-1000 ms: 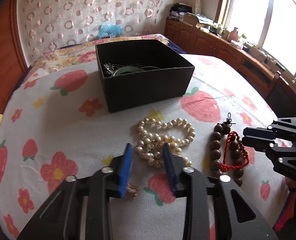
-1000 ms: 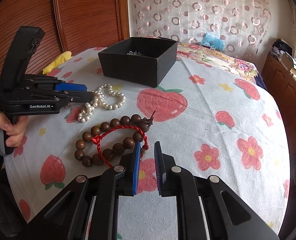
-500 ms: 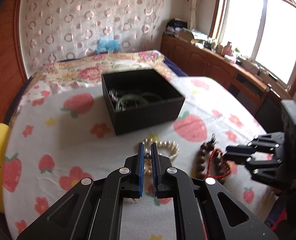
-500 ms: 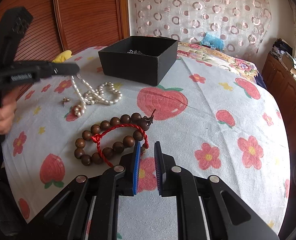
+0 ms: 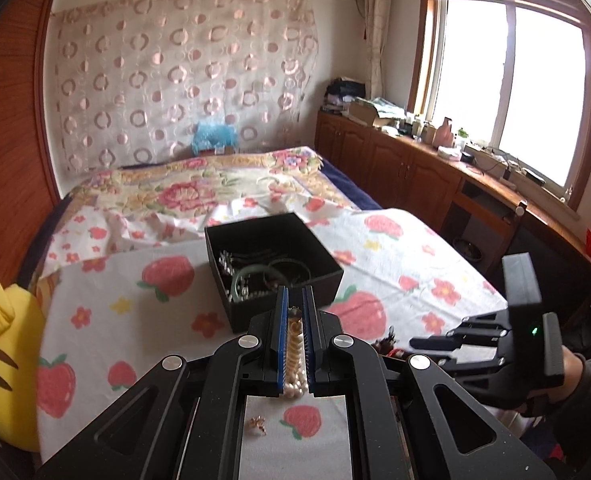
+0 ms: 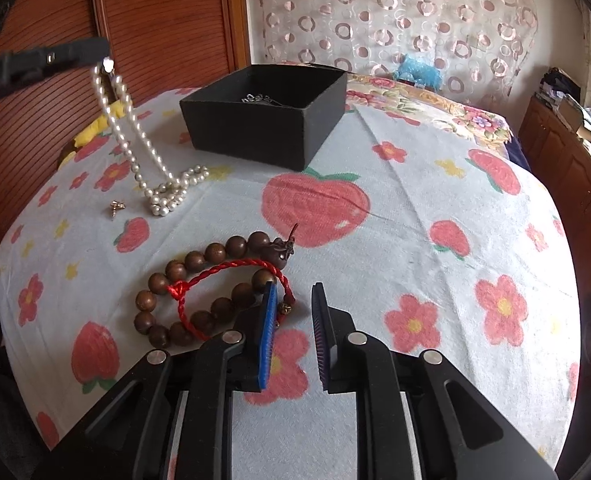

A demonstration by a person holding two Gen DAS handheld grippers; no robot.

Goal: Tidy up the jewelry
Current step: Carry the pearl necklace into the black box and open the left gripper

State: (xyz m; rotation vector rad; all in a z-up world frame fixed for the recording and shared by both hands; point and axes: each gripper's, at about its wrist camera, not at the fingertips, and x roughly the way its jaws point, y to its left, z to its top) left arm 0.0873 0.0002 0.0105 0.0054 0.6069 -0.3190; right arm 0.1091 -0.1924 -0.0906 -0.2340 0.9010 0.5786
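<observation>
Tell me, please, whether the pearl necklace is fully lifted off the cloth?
No. The left gripper pinches the pearl necklace at its top, but its lower end lies coiled on the cloth.

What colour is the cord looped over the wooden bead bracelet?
Red, clearest in the right wrist view.

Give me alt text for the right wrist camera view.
The left gripper lifts a pearl necklace, its lower end still coiled on the strawberry-print cloth near a black box. The right gripper, jaws opening and empty, hangs beside a wooden bead bracelet.
</observation>
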